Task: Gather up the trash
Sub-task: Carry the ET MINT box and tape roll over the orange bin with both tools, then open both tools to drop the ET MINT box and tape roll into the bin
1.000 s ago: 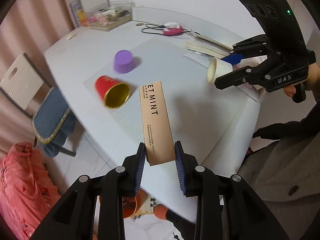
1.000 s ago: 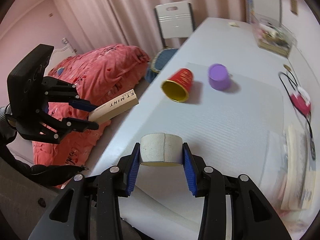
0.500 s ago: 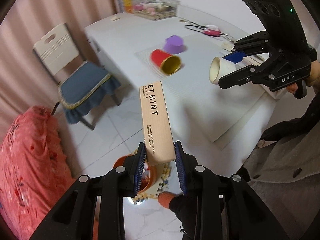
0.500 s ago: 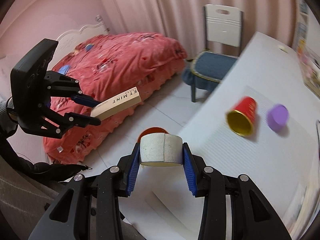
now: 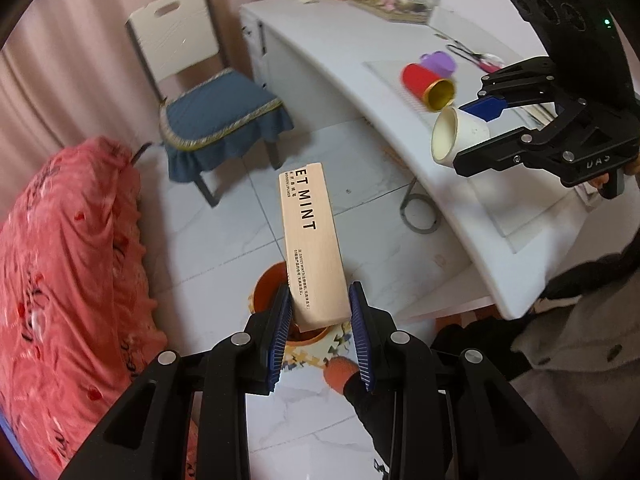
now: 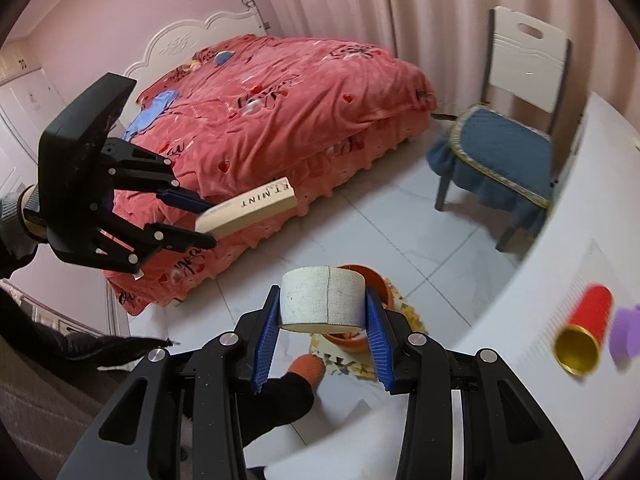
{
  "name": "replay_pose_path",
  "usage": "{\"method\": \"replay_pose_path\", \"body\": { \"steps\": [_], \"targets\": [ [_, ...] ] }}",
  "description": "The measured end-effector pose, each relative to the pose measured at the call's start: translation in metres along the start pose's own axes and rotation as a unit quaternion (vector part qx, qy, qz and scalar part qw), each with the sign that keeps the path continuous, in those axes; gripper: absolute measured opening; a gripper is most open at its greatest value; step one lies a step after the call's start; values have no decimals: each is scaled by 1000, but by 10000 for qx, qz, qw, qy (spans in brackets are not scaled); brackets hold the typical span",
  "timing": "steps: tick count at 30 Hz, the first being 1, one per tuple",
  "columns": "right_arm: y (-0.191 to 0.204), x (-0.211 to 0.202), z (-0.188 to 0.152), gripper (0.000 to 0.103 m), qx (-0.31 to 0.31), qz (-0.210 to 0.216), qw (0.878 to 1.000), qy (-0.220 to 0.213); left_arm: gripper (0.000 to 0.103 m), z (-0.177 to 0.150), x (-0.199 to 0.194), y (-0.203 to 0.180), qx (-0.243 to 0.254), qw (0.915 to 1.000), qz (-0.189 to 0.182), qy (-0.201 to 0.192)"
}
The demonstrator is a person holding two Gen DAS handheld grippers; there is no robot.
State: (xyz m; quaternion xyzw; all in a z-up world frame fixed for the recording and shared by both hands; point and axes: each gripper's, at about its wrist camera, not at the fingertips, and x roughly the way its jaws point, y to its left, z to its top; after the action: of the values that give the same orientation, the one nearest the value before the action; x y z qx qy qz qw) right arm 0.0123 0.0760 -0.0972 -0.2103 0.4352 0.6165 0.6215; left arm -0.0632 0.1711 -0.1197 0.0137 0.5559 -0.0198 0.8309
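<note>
My left gripper [image 5: 319, 312] is shut on a long tan box printed "MINT" [image 5: 312, 240] and holds it in the air above an orange bin [image 5: 267, 292] on the floor. The box also shows in the right wrist view [image 6: 248, 208]. My right gripper [image 6: 322, 322] is shut on a white paper cup [image 6: 323, 300], held sideways above the same orange bin [image 6: 362, 272]. The cup shows in the left wrist view [image 5: 458, 136] off the table's edge. A red cup [image 5: 426, 84] lies on its side on the white table [image 5: 352, 52], with a purple cup [image 5: 440, 62] behind it.
A chair with a blue cushion [image 5: 220, 116] stands by the table's end. A bed with a red cover [image 6: 272, 96] fills the left side. The bin stands on a puzzle-pattern mat [image 6: 400, 320] on the tiled floor. A tray of small items [image 5: 388, 0] sits at the table's back.
Both grippers have swung away from the table toward the floor, carrying the box and the white cup. The orange bin has come into fuller view below them.
</note>
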Motion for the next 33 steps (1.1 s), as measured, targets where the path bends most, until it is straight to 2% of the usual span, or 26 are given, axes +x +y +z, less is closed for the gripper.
{"method": "replay_pose_path", "body": {
  "steps": [8,15,22,26,30,33],
  "targets": [
    [-6,83,28,41,85,120,9997,201,31,-12,46,46,-352,9990,-225,175],
    [-27,163,23,41,379,167,9975,578,31,-22,101,80,-682,9961,-435,353],
    [-42,225,13,42,663,230,9934,904,31,-28,143,87,-765,9932,-646,590],
    [-45,246,9,45,708,178,9920,1029,31,-32,154,89,-767,9918,-734,707],
    [-49,252,6,58,843,157,9909,1035,32,-35,159,91,-785,9905,-801,793],
    [-50,246,7,58,848,155,9911,1013,32,-37,163,93,-821,9900,-800,826]
  ]
}}
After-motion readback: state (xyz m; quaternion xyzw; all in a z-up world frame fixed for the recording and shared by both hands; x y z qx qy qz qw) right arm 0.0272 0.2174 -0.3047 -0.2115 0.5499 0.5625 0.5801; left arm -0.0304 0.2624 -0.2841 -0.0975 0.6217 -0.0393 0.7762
